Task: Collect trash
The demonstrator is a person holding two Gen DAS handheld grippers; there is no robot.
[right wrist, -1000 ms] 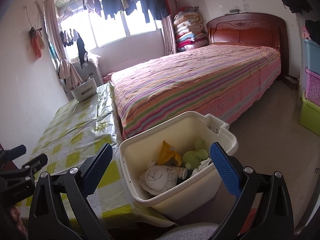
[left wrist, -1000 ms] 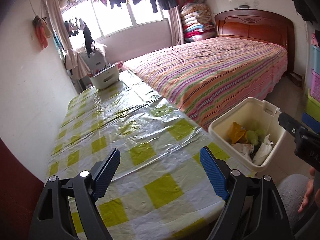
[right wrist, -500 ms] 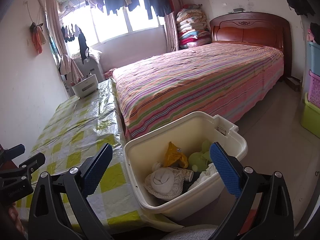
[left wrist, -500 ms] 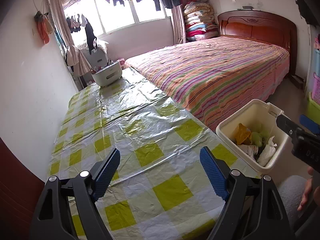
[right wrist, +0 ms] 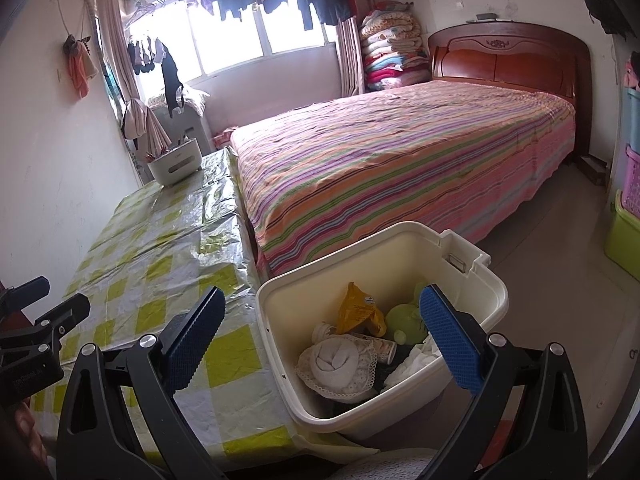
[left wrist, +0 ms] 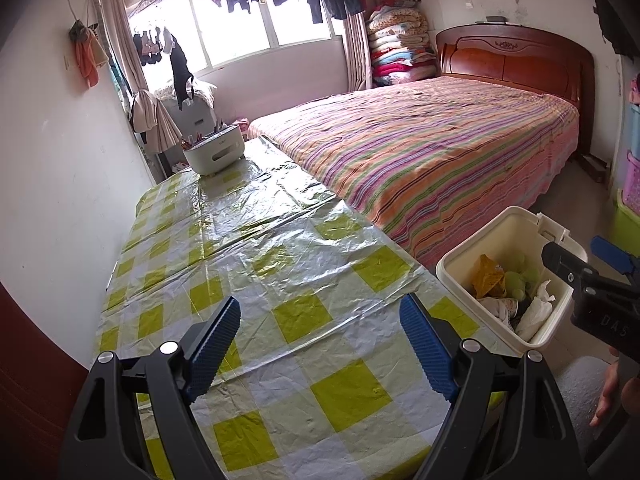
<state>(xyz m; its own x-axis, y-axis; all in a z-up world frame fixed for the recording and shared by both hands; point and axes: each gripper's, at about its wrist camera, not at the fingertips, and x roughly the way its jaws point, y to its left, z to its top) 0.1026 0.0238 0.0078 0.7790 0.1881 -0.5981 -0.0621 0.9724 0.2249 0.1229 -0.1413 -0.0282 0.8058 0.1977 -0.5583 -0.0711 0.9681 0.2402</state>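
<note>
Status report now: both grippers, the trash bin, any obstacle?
Left gripper open, empty, over the table. Right gripper open, empty, above the trash bin. Bin holds trash beside the table. No obstacle seen.

Both cameras look forward and slightly downward toward the window (left wrist: 256,20). The left view sits close above the desk (left wrist: 248,264); the right view is close over the bin (right wrist: 400,240). Both share desk, bin and bed (left wrist: 432,148).
</note>
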